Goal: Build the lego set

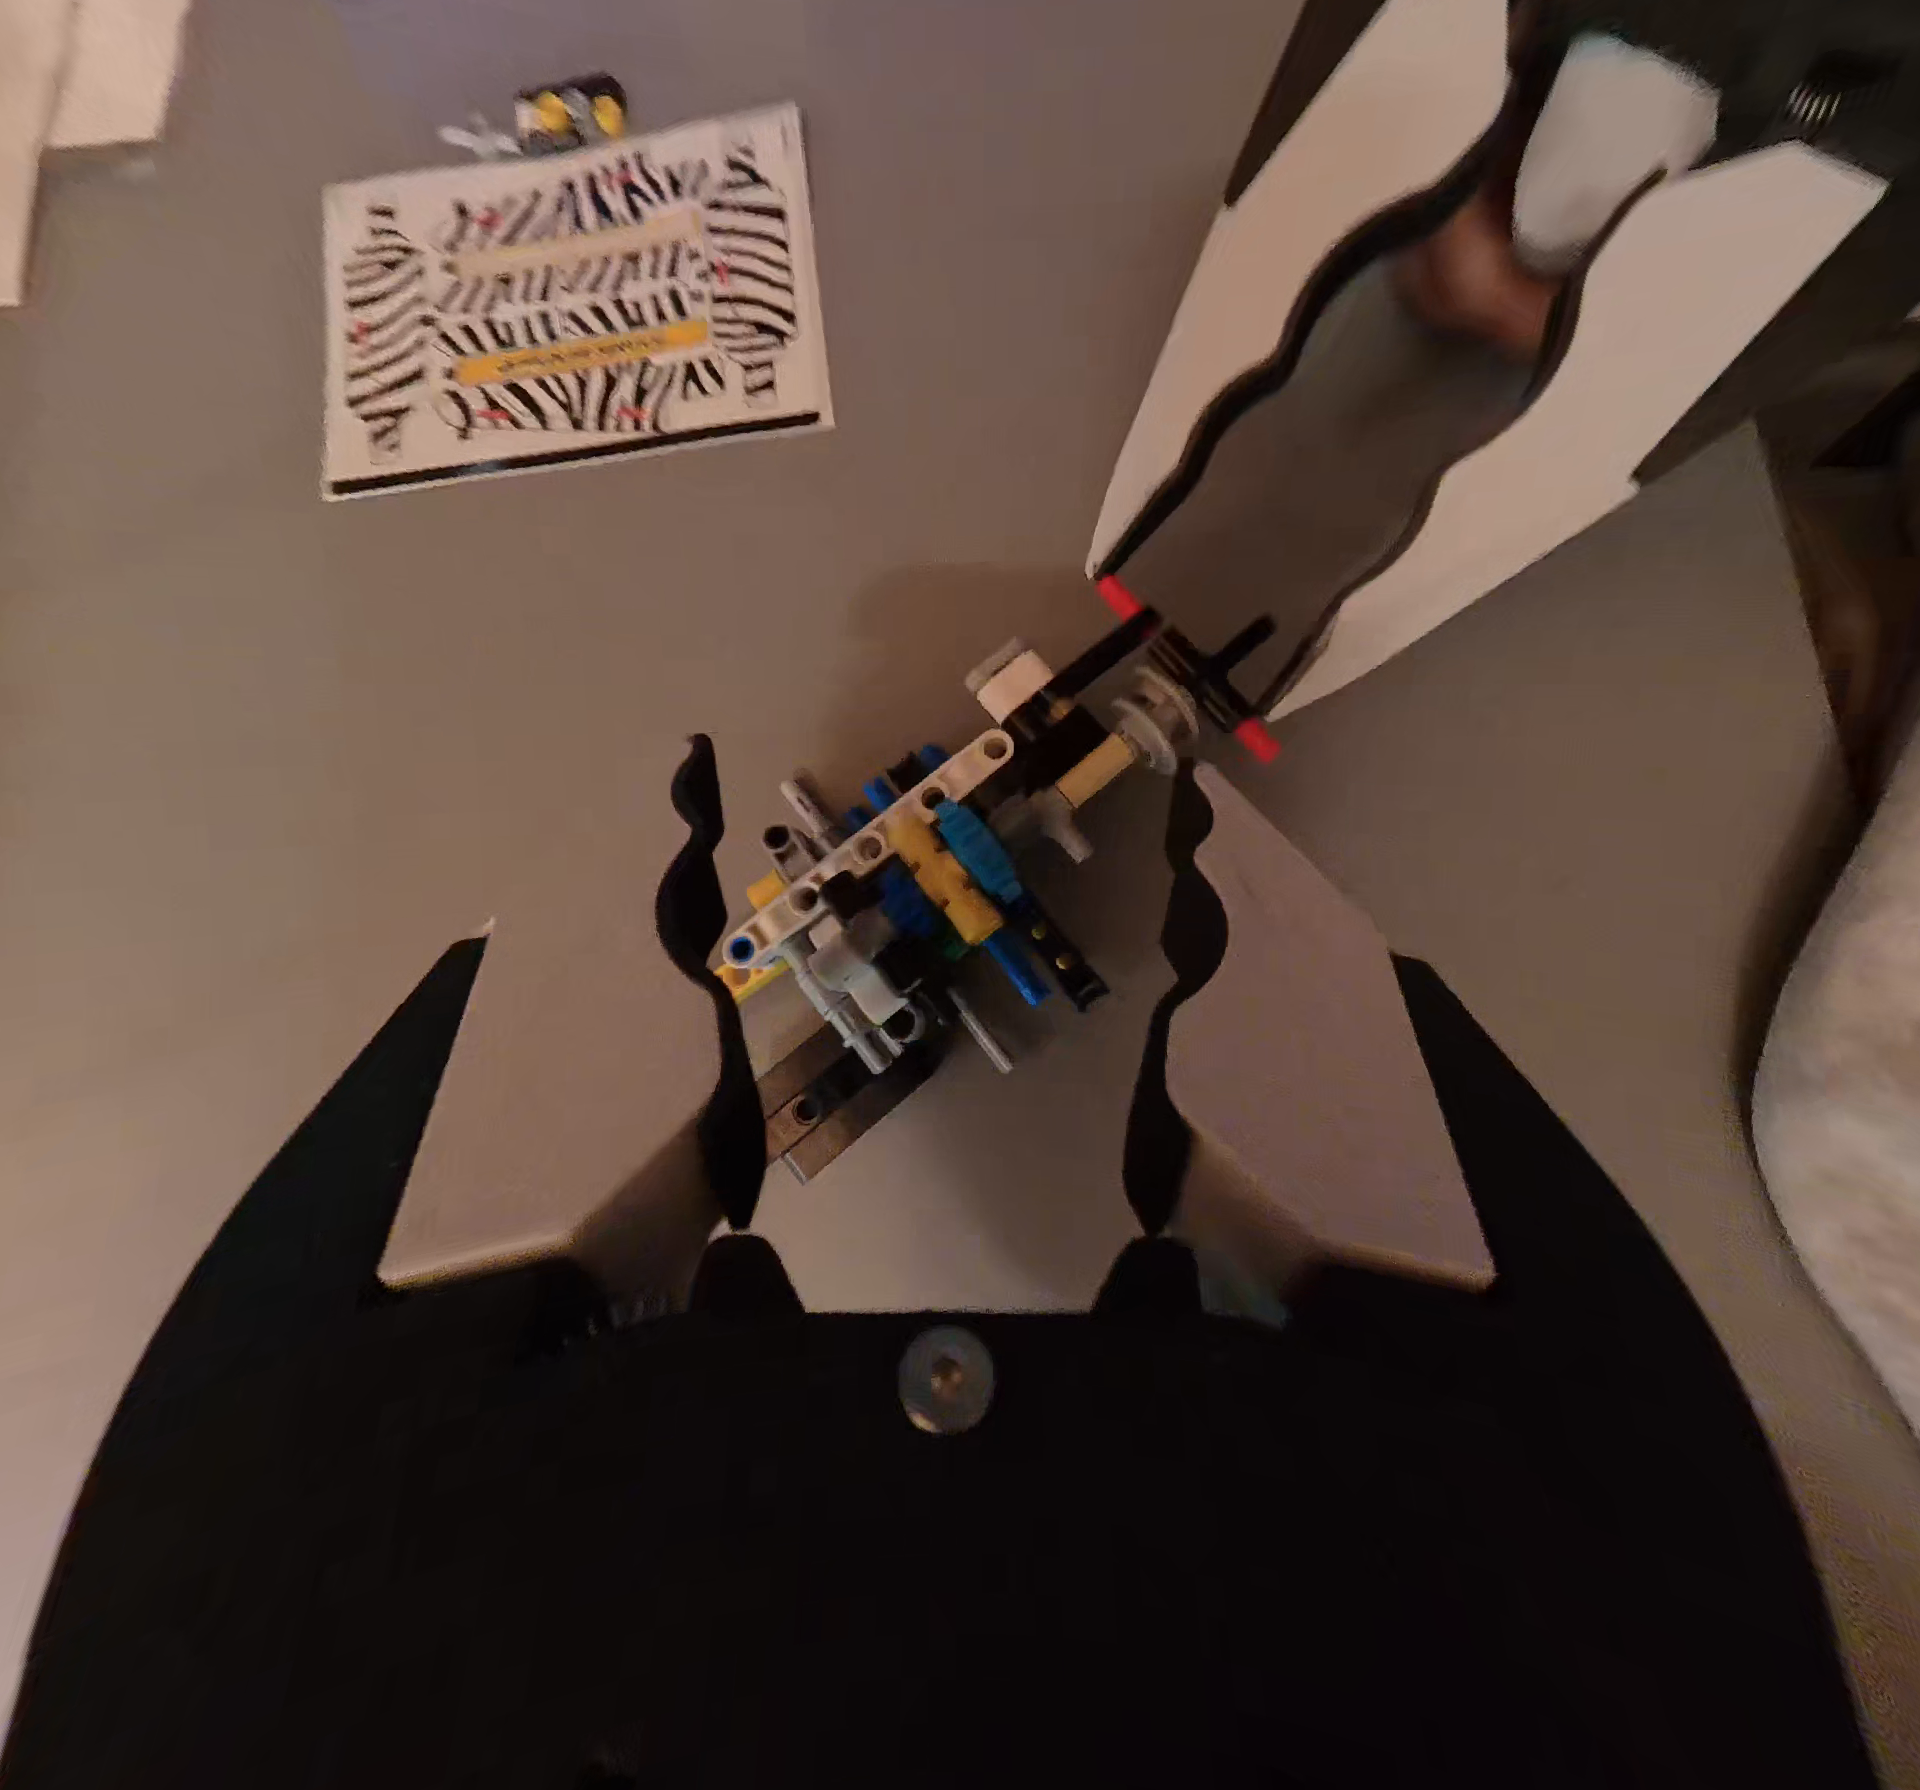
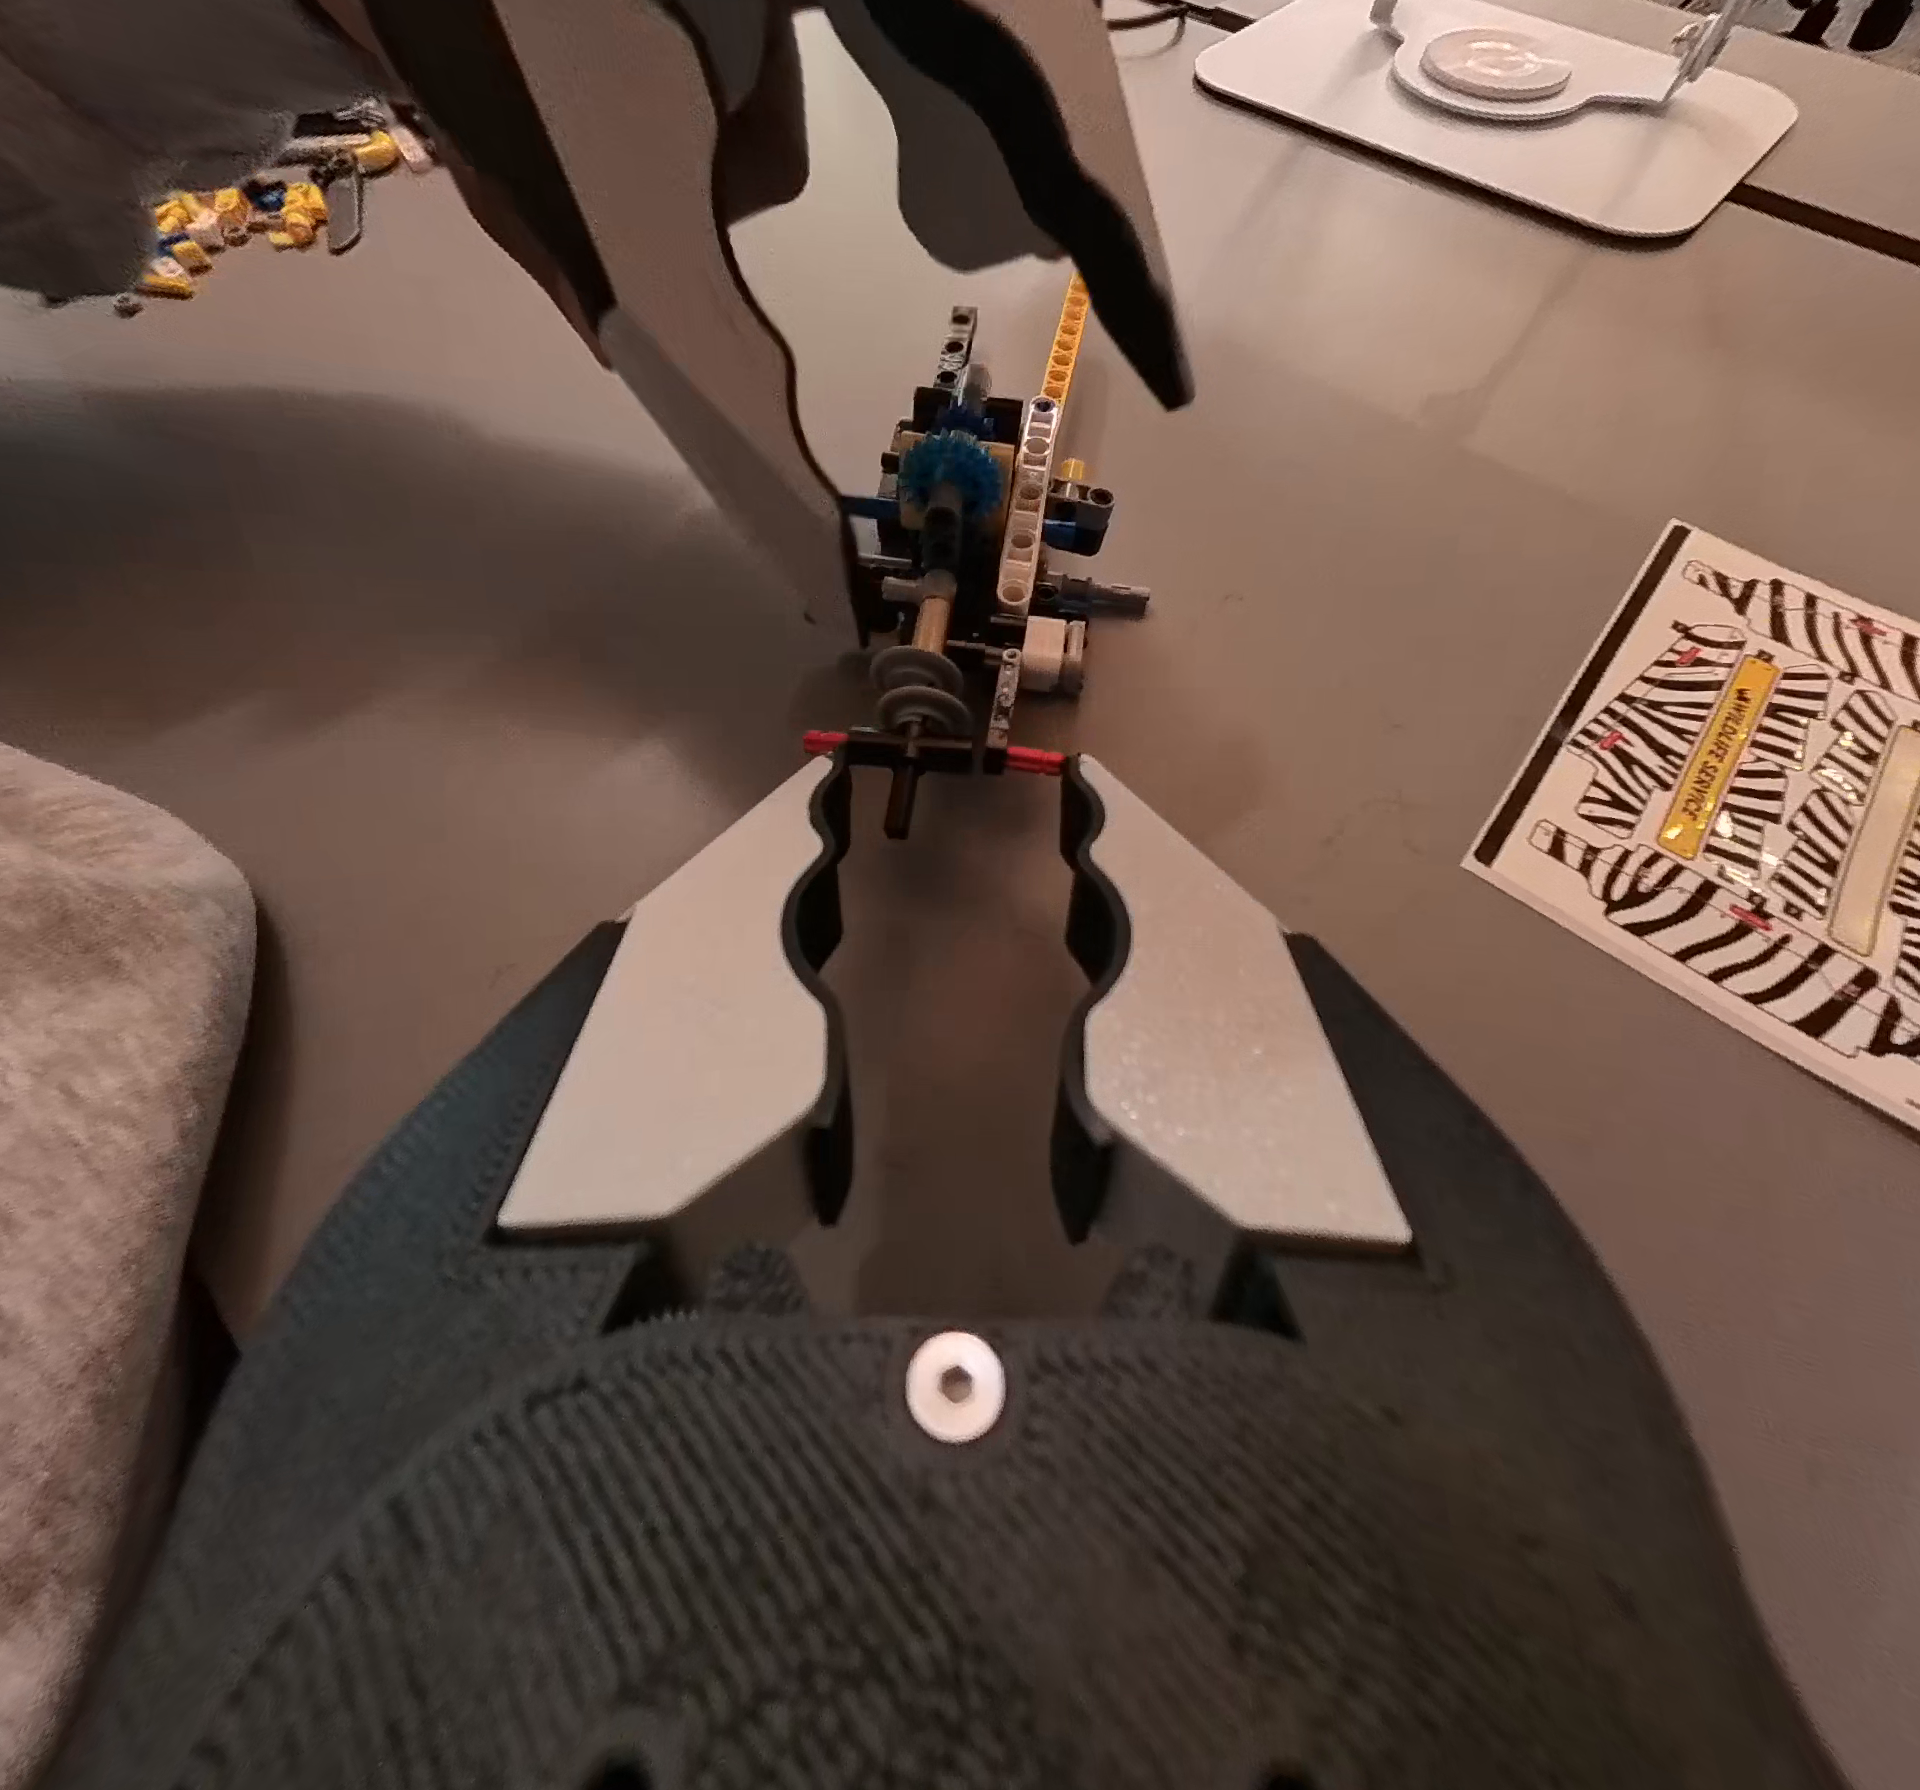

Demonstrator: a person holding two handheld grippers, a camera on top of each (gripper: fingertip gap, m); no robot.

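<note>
On the grey table [image 2: 1403, 452], just ahead of the right gripper [image 2: 943, 779], lies the half-built lego model [image 2: 971, 545], long and narrow, its long axis running straight away from that gripper in the right wrist view. The near end carries a short black cross-piece [image 2: 914, 758] with a red pin sticking out to each side, and a dark axle pointing back toward the gripper. The right gripper is spread wide; its two fingertips sit just beside the red pin ends, one at each side, and I cannot tell whether they touch them. Farther along the model come two grey discs, a tan sleeve, a blue gear [image 2: 948, 478], a white beam with holes, and a yellow beam [image 2: 1065, 338] reaching out at the far end. The left gripper [image 2: 997, 483] comes down from above over the model's middle, also spread wide, one finger standing close against the model's side and the other hanging apart above the yellow beam; it holds nothing. In the left wrist view the model [image 1: 935, 888] lies slantwise between the left gripper's [image 1: 940, 774] fingers, with the red-pin end toward the right gripper [image 1: 1179, 644]. Off to the side lies a zebra-striped sticker sheet [image 2: 1745, 805]. Beyond it stands a white stand base [image 2: 1496, 109], and loose yellow and blue bricks [image 2: 260, 213] lie far off.
</note>
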